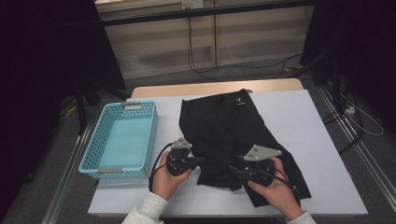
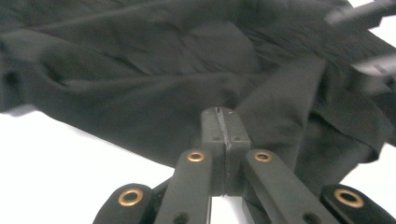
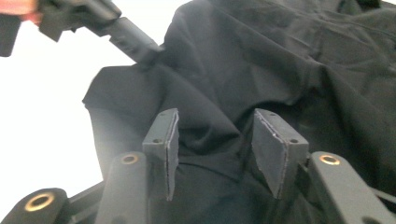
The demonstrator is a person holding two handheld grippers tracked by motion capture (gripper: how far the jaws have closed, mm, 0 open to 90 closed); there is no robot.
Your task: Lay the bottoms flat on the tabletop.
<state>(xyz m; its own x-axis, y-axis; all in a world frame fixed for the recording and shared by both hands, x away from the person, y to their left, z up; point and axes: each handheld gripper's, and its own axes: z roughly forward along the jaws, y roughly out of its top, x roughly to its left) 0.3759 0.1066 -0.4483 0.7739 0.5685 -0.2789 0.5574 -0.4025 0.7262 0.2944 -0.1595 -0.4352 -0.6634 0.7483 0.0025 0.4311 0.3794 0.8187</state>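
**Table inventory: item counts**

Garment (image 1: 231,130): one, black. Lies spread on the table.

Basket (image 1: 150,135): one, turquoise, perforated walls. Two grey handle grips on its rims, one at the far end, one at the near end.

Table (image 1: 317,140): one, white top.

Left gripper (image 1: 198,161): one. Right gripper (image 1: 232,169): one. Two grippers in all, each with two black jaws and one grey plate on top.

Hands: two, one to each gripper.

Sleeves: two, light-coloured, at the bottom edge of the high view.
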